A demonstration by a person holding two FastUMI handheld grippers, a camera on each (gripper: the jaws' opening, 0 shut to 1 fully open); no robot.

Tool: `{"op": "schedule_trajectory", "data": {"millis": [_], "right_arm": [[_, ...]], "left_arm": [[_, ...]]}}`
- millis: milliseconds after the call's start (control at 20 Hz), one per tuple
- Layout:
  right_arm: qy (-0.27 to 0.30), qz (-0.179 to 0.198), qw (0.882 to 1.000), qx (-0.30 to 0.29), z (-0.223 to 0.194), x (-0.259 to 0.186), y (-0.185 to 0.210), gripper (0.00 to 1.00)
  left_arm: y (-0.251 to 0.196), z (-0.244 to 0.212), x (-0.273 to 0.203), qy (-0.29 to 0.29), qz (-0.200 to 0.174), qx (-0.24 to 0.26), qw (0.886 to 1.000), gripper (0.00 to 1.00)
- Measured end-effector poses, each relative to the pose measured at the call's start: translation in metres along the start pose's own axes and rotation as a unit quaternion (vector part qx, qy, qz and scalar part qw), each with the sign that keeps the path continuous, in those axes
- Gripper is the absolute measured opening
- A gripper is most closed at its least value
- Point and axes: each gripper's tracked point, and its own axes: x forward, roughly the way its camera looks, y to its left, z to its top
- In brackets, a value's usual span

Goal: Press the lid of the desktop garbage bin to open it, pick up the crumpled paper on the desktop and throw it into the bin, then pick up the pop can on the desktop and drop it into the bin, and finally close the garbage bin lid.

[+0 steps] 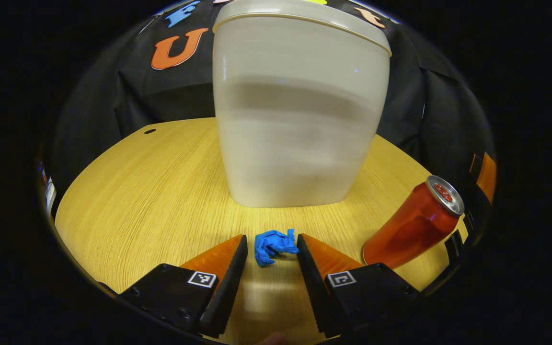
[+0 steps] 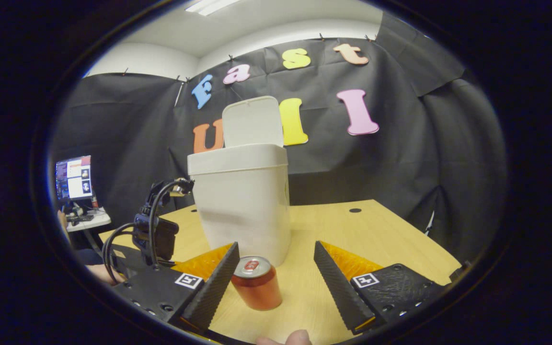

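On the bench (image 1: 151, 191), bin (image 1: 300, 120) lid up; our left claw (image 1: 272, 249) spread around the paper (image 1: 274, 245) before it; right claw (image 2: 273, 258) apart, can (image 2: 257, 282) between.

A tall cream plastic garbage bin (image 2: 242, 206) stands upright on the wooden desktop with its flip lid (image 2: 253, 121) raised, standing up behind the open top. A small crumpled ball of blue paper (image 1: 273, 245) lies on the desktop just in front of the bin's base. A red pop can (image 2: 256, 282) with a silver top stands upright near the bin's front, to the right of the paper and apart from it.
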Motion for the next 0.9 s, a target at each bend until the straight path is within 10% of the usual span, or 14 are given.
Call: {"op": "schedule_trajectory", "data": {"millis": [450, 900], "right_arm": [[0.017, 0.006, 1.000, -0.022, -0.017, 0.000, 0.018, 0.96], [0.047, -0.020, 0.998, -0.020, -0.039, 0.015, 0.020, 0.96]], "left_arm": [[0.023, 0.026, -0.008, -0.004, -0.006, -0.025, 1.000, 0.27], [0.043, 0.134, -0.067, -0.145, 0.026, 0.025, 0.989, 0.26]]}}
